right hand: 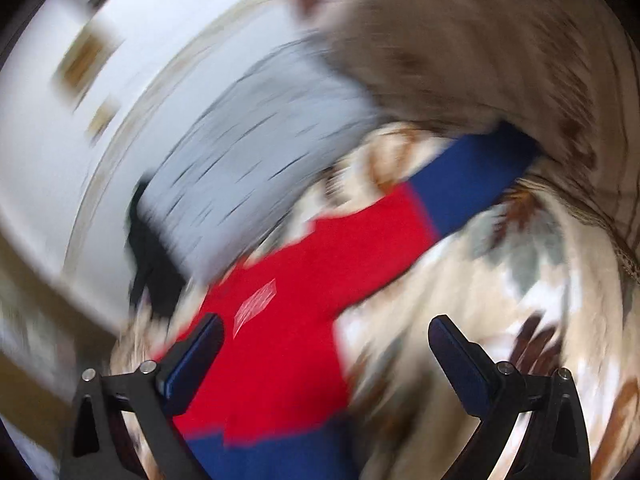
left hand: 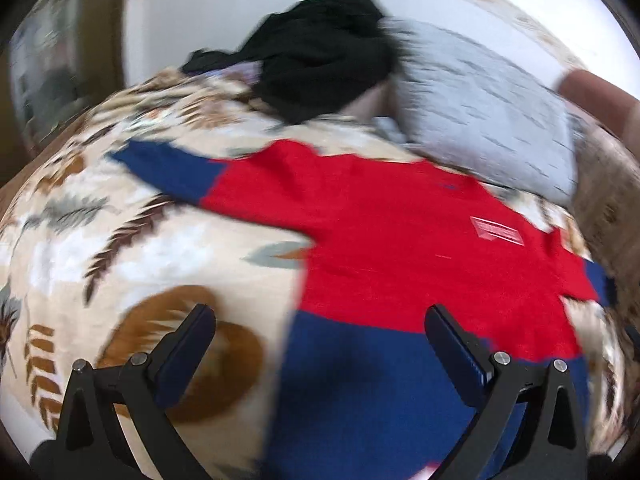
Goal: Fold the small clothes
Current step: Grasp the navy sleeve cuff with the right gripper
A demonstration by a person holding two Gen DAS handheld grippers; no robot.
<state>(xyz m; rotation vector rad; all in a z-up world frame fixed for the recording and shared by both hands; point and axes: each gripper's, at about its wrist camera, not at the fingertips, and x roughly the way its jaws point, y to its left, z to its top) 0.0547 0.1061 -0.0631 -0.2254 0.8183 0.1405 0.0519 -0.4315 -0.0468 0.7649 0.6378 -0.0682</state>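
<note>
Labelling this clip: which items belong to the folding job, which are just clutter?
Job:
red and blue top, spread flat
left gripper, open
right gripper, open

Lying about:
black garment, heaped
grey pillow
patterned blanket, underneath

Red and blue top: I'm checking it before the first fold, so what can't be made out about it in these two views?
- Bottom hem of the red and blue top: cut off by the lower edge in both views.
- White label: its text is lost to motion blur in both views.
- One sleeve end: in the right wrist view it runs under a blurred beige cover.
- Black garment: crumpled, type unclear.
</note>
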